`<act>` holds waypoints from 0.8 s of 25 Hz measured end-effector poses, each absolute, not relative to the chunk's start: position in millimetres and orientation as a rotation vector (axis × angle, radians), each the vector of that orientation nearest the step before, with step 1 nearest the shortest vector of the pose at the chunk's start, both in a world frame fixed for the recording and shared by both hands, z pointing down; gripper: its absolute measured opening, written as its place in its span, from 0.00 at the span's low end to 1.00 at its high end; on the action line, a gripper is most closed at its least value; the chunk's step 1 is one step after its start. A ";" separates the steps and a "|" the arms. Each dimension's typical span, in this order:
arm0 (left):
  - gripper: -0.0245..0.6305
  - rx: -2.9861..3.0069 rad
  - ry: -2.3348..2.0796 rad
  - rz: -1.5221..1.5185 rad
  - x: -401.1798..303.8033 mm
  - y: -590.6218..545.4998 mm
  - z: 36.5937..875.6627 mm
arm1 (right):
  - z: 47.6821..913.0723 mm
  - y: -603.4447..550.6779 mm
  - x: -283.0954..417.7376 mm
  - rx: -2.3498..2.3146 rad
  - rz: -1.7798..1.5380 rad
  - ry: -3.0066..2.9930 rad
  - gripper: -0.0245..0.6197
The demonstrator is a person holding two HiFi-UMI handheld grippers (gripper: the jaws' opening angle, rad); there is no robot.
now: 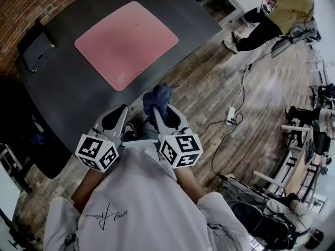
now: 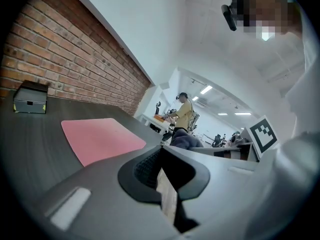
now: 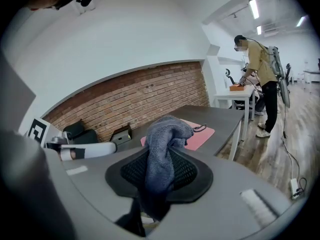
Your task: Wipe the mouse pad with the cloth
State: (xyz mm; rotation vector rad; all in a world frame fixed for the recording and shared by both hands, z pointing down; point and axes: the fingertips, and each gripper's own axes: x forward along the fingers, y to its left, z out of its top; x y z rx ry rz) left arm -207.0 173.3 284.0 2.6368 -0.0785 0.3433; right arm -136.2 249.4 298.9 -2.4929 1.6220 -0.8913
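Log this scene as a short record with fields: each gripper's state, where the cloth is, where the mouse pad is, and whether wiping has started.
left gripper: jaws together, nothing between them
right gripper: shut on the cloth
mouse pad: pink, flat on the dark table
cloth and pad: apart; both grippers are held near the person's body
wiping: not yet begun
also on table: black box by the brick wall
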 end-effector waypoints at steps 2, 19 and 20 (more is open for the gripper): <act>0.05 2.632 -0.085 0.350 -202.9 168.0 284.8 | 298.5 245.2 -127.0 -2.494 -0.892 1.619 0.19; 0.05 2.550 -0.337 0.237 -125.7 92.2 283.3 | 292.8 163.9 -21.8 -2.354 -0.883 1.897 0.20; 0.05 2.544 -0.349 0.234 -118.7 89.8 283.6 | 292.4 158.8 -14.0 -2.342 -0.887 1.918 0.20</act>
